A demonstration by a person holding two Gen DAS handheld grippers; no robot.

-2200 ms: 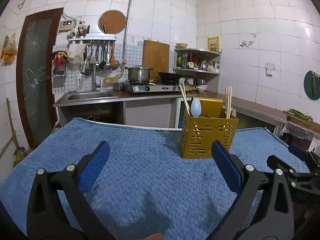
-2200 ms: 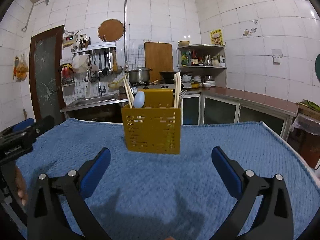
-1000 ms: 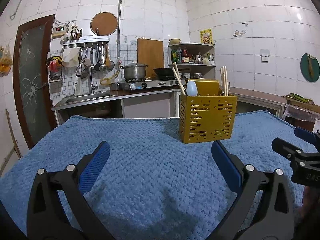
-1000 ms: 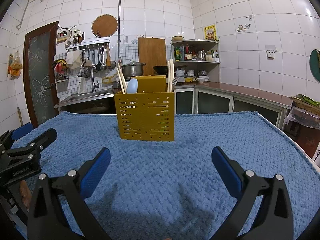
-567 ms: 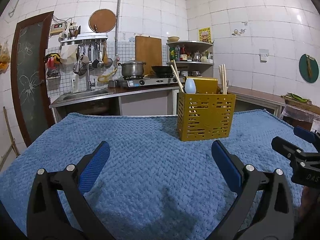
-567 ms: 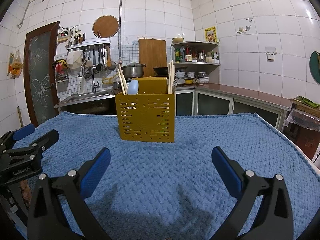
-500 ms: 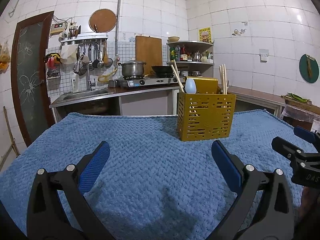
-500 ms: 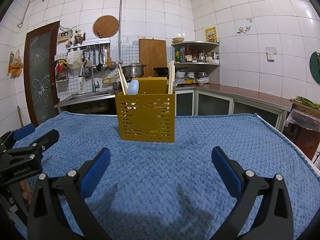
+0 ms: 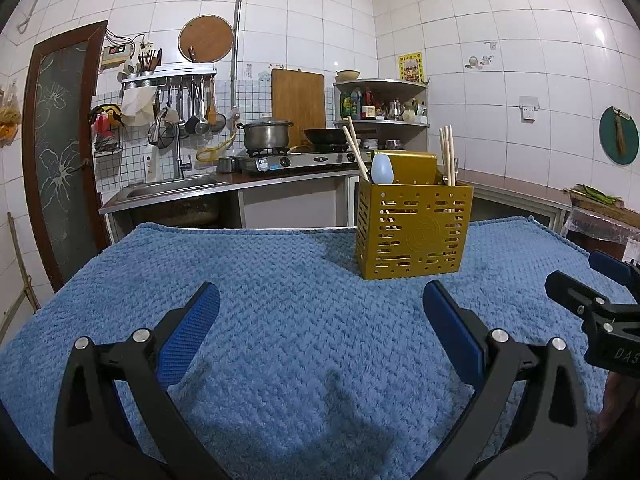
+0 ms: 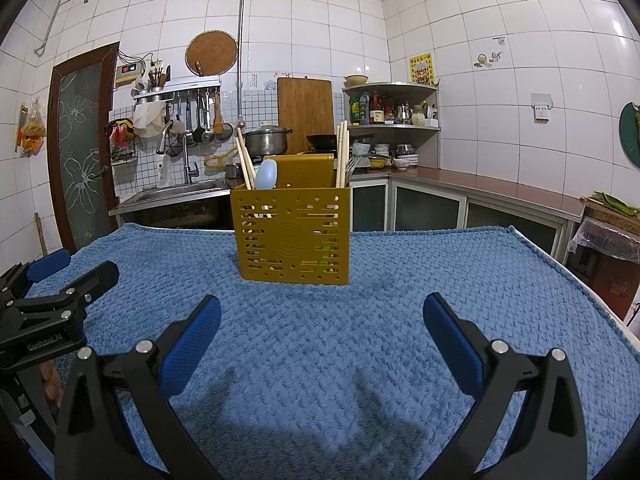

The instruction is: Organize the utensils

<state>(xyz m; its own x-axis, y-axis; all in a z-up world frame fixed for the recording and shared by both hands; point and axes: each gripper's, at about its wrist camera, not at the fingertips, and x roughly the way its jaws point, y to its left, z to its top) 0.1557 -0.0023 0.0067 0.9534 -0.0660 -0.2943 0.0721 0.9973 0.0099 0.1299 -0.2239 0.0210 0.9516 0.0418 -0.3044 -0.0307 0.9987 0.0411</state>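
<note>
**Both tongs spread and empty; utensil holder upright on bench**

My left tongs [image 9: 320, 322] sit low in the frame, blue pads [image 9: 188, 334] spread wide with nothing between them, above the blue textured cloth [image 9: 288, 312] that covers the bench. My right tongs [image 10: 322, 324] are likewise spread wide and empty over the same cloth.

The yellow perforated utensil holder [image 9: 414, 232] stands upright on the cloth, right of centre in the left wrist view and just left of centre in the right wrist view [image 10: 292, 236]. It is well apart from both tongs. Inside it: wooden chopsticks [image 9: 446, 156] standing at the right side, another pair leaning at the left, and a pale blue spoon [image 9: 382, 168] with the bowl up, next to the leaning pair. In the right wrist view, metal fork tines [image 10: 352, 166] show at the holder's right rear.

My right tongs also show at the right edge of the left wrist view, my left tongs at the left edge of the right wrist view.

Background, upper centre: stove with pot [image 9: 266, 134], sink at left.
</note>
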